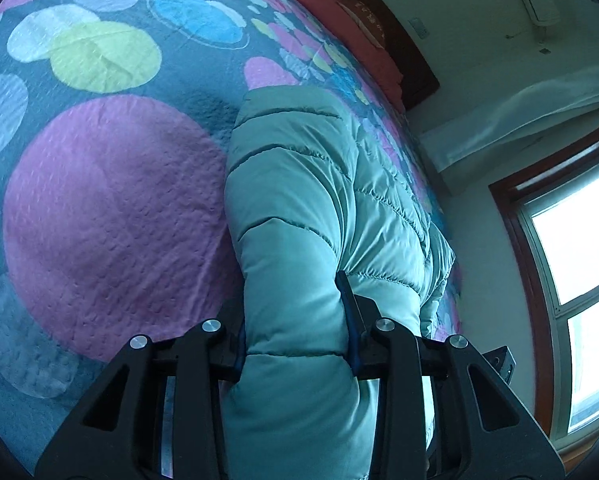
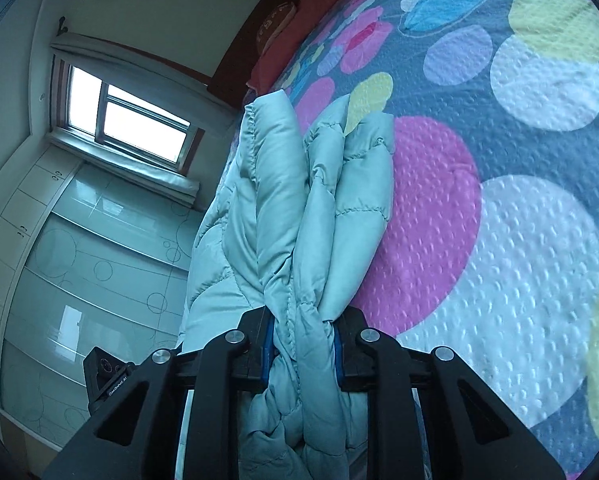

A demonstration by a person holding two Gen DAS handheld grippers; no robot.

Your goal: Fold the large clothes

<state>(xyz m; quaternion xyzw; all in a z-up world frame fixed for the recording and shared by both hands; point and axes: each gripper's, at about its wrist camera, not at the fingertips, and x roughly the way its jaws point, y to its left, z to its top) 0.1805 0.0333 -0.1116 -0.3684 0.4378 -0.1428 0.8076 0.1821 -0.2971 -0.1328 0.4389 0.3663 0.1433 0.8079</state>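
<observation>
- Between the jaws of the left gripper (image 1: 295, 344) sits a thick quilted fold of the pale green puffer jacket (image 1: 299, 200); the blue pads pinch it on both sides.
- Ahead of those jaws the jacket stretches away over the bedspread (image 1: 111, 208), a grey cover with big coloured circles; a large pink circle lies just to the jaws' left.
- Between the jaws of the right gripper (image 2: 303, 350) several bunched layers of the jacket are squeezed tight, the padding bulging out behind and in front of the pads.
- Beyond the right jaws the folds rise off the bedspread; a window (image 2: 127, 120) shows far to their left.
</observation>
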